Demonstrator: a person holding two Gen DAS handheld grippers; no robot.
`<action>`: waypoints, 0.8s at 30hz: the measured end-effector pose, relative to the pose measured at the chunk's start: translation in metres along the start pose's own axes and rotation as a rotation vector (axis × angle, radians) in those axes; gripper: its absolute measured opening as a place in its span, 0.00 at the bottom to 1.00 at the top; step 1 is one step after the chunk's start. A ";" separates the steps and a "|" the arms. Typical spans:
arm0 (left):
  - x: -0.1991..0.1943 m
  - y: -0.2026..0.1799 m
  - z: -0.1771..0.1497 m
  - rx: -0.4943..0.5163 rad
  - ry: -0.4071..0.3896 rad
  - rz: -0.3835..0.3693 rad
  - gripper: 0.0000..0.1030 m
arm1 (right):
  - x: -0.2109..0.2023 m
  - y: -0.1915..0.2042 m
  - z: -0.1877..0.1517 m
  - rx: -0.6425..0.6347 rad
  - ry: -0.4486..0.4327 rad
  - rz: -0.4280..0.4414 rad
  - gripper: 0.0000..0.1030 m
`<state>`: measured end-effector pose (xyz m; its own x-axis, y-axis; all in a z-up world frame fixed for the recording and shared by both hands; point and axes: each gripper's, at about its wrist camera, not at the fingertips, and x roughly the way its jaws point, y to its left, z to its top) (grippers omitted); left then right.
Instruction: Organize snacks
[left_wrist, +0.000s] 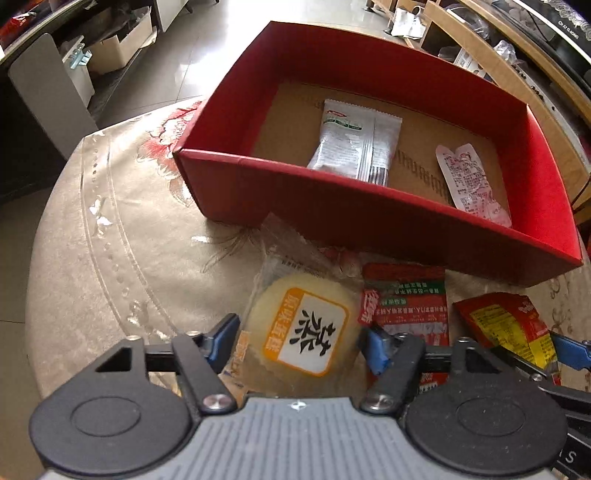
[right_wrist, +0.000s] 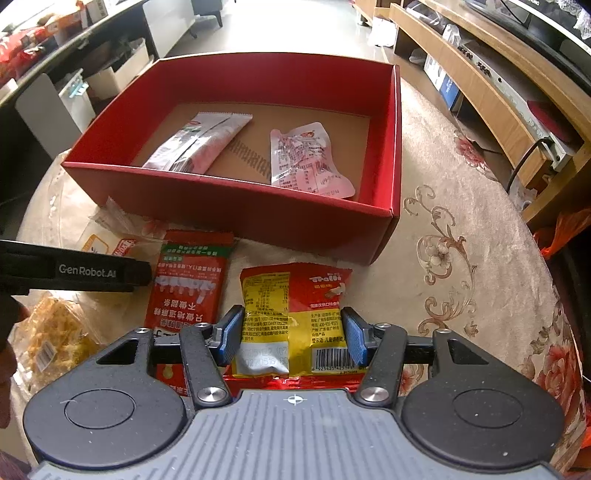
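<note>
A round pale pastry (left_wrist: 301, 334) in a clear wrapper with an orange-and-white label lies on the bench (left_wrist: 110, 229), just in front of the near wall of the red box (left_wrist: 369, 206); the left claw (left_wrist: 299, 341) straddles it, its blue pads (left_wrist: 221, 338) set against the wrapper on either side, gripping the pastry. Just to its right lies a red packet with green banding (right_wrist: 190, 280), and beside that a red-and-yellow packet (right_wrist: 295, 317), which the right claw (right_wrist: 293, 338) grips, its blue pads pressed to the packet's two sides. Inside the box, on its brown cardboard floor, rest a white-and-green sachet (left_wrist: 351, 142) toward the left and a pale pink printed pouch (right_wrist: 306, 162) toward the right, apart from each other. Near the bench's left edge, a bag of golden crumbly snack (right_wrist: 55, 339) sits beneath the body of the left tool. The bench wears a beige cloth with red flowers and scrolls under clear plastic.
</note>
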<state>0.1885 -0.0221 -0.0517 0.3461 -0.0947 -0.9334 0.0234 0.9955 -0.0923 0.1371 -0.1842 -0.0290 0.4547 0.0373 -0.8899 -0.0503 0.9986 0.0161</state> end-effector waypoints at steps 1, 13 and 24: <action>-0.002 0.001 -0.001 -0.004 0.001 -0.006 0.60 | -0.001 0.001 -0.001 -0.005 -0.002 -0.001 0.60; -0.022 0.001 -0.014 0.019 -0.010 -0.035 0.55 | -0.016 0.013 -0.007 -0.054 -0.028 0.016 0.60; 0.001 -0.005 -0.001 0.001 -0.035 0.043 0.59 | -0.010 0.007 -0.002 -0.020 -0.019 0.034 0.60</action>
<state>0.1873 -0.0273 -0.0522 0.3795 -0.0515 -0.9238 0.0084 0.9986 -0.0523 0.1306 -0.1781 -0.0210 0.4694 0.0718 -0.8801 -0.0836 0.9958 0.0366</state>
